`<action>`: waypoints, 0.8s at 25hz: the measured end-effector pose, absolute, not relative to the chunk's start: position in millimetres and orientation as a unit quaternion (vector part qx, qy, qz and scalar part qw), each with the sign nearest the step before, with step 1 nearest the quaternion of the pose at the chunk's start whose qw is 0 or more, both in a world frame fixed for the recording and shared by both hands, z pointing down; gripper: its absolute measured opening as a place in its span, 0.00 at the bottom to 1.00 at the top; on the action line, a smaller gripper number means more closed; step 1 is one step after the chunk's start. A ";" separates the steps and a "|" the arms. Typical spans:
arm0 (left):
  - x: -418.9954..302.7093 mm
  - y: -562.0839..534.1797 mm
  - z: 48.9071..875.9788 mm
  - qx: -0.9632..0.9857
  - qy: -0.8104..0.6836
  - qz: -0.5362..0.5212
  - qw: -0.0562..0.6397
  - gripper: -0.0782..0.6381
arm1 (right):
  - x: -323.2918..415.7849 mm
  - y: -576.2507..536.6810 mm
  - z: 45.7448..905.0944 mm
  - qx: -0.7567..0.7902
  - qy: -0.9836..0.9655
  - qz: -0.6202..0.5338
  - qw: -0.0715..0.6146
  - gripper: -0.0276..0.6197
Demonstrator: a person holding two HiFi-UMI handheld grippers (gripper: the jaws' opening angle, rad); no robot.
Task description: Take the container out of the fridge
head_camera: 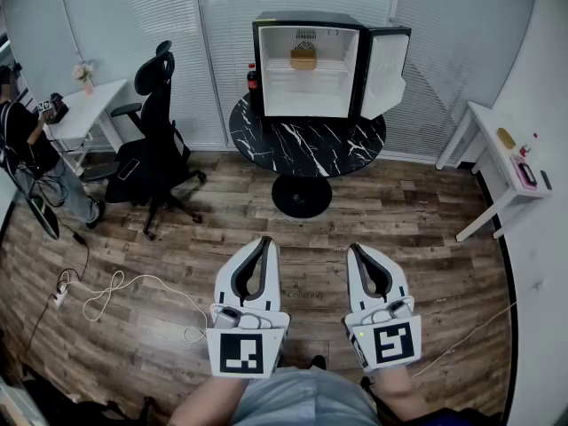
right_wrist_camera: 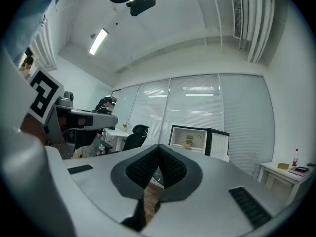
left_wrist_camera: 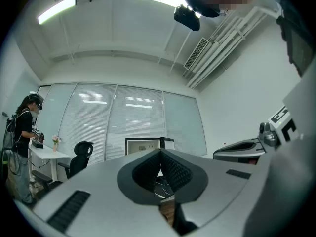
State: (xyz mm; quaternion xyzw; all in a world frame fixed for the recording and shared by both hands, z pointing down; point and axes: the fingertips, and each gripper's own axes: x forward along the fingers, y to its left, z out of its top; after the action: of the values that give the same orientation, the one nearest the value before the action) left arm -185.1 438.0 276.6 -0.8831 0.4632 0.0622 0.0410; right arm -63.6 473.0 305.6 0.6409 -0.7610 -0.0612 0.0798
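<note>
Open fridge, container, perhaps a basket, inside

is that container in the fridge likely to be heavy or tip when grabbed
Probably light: the container looks small against the fridge. It seems squat and sits flat on the shelf, so tipping seems unlikely. Too distant to judge stiffness.
</note>
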 end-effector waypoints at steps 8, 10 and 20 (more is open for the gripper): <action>-189.6 420.1 280.3 -0.888 0.455 0.065 0.037 0.13 | -65.9 457.7 313.6 0.642 -0.760 -0.067 0.075 0.06; -191.9 414.3 280.5 -0.889 0.452 0.065 0.039 0.13 | -67.2 452.9 312.3 0.643 -0.760 -0.066 0.066 0.06; -218.0 372.8 286.9 -0.898 0.433 0.063 0.038 0.13 | -72.7 412.2 309.0 0.681 -0.728 -0.063 0.054 0.06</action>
State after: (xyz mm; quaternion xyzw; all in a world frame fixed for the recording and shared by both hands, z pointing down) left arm -218.0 372.8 286.9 -0.8984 0.4329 0.0629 0.0384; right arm -72.7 412.2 309.0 0.6810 -0.7275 -0.0633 0.0543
